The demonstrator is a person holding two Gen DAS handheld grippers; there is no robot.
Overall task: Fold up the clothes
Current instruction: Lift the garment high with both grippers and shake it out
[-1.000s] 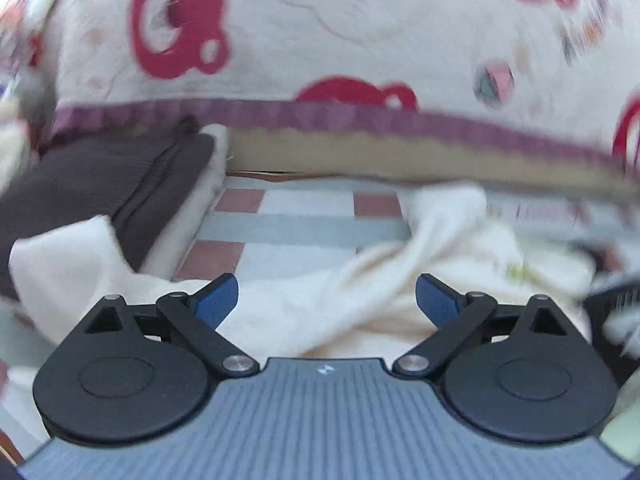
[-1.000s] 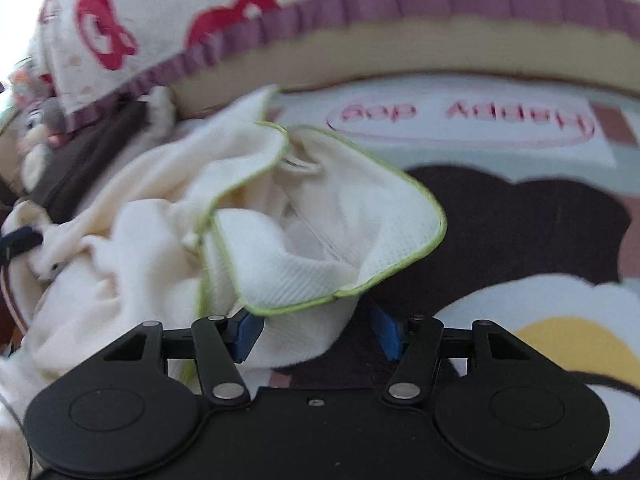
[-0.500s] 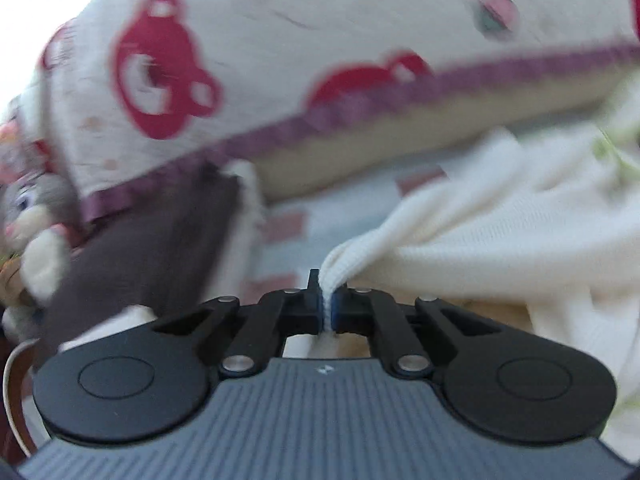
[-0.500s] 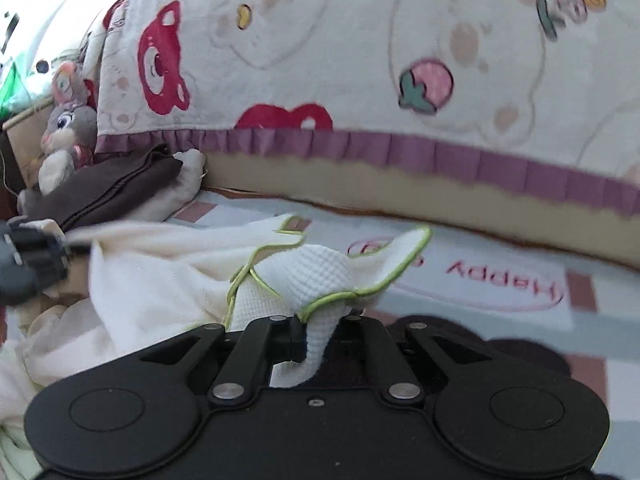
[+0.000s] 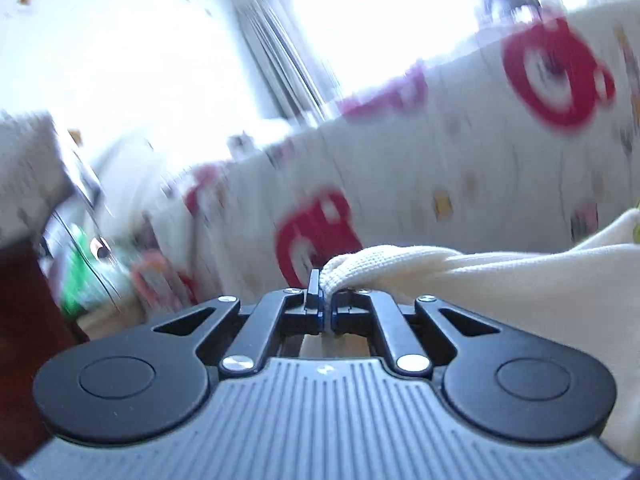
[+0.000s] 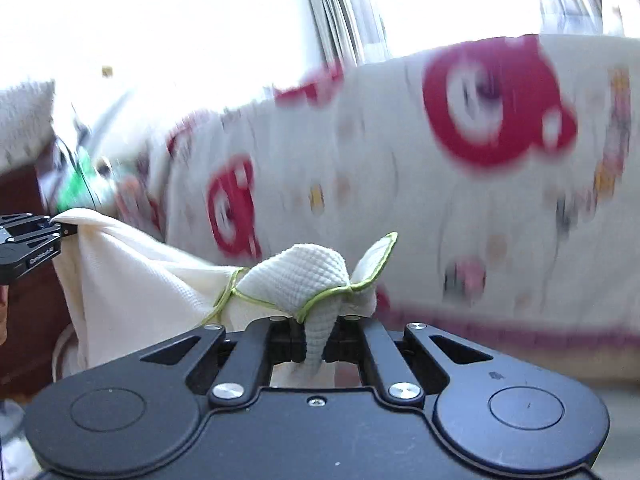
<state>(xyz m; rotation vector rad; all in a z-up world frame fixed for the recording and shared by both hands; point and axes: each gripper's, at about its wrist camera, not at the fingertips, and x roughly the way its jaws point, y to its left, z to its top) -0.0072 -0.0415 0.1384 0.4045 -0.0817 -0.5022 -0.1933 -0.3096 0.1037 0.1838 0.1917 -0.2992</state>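
Clearly, in the left wrist view the left gripper (image 5: 325,305) is clamped on a corner of the cream garment (image 5: 500,280), which stretches away to its right. From the right wrist view, the right gripper (image 6: 316,340) pinches the green-trimmed edge (bunched between the pads), cloth spanning leftward to the other gripper, both off the bedspread (image 6: 440,200).
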